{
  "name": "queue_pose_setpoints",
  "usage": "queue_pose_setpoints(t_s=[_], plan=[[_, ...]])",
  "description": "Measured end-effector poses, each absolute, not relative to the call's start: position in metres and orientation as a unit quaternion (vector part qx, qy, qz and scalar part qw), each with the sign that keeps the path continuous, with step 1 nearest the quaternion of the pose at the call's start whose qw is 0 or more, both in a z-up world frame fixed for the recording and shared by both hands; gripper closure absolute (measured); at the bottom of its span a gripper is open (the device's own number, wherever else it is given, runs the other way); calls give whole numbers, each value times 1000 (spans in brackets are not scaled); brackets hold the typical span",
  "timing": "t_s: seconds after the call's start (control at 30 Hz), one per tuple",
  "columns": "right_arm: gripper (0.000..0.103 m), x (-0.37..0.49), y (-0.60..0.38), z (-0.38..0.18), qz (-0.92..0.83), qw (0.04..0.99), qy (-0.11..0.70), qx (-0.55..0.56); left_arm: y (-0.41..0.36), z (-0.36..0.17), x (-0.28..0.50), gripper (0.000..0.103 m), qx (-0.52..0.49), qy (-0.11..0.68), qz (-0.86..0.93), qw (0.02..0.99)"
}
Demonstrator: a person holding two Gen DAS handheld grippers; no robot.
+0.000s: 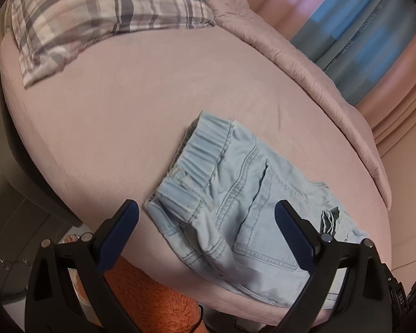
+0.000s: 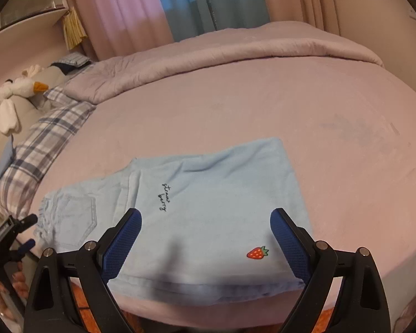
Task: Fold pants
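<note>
- Both tongs, left gripper [image 1: 206,217] and right gripper [image 2: 205,222], are spread wide; nothing is held.
- The pants [image 2: 208,211] lie folded beneath them on the bed [image 2: 346,152].
- Edges should be squared before 1 further fold.

Pink bed [image 2: 332,127], plaid pillow [image 1: 102,14], striped curtains [image 1: 360,27].

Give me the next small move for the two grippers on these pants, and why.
Probably bring the left gripper down onto the elastic waistband and close there. Both sets of jaws stand open and hold nothing, and the pale blue pants lie on the pink bed with the leg end already folded over, while the waistband end lies uncovered, one fold short.
</note>
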State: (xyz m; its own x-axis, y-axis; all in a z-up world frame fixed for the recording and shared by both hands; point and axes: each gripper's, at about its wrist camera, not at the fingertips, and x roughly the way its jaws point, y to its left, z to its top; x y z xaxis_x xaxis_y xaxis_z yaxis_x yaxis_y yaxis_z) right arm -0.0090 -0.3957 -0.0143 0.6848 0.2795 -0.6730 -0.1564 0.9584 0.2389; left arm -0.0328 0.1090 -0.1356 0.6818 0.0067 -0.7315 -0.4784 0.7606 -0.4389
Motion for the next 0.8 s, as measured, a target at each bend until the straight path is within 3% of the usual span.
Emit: queue_pose_setpoints(t_s=[0.4, 0.63, 0.8], plan=[[10, -13, -405, -25, 103, 905, 400, 99, 108, -155, -32, 10, -363, 386, 107, 841], [10, -12, -407, -27, 98, 902, 407, 108, 109, -154, -44, 26, -399, 364, 114, 834], [10, -11, -405, -29, 102, 900, 411, 109, 106, -160, -41, 30, -421, 360, 90, 828]])
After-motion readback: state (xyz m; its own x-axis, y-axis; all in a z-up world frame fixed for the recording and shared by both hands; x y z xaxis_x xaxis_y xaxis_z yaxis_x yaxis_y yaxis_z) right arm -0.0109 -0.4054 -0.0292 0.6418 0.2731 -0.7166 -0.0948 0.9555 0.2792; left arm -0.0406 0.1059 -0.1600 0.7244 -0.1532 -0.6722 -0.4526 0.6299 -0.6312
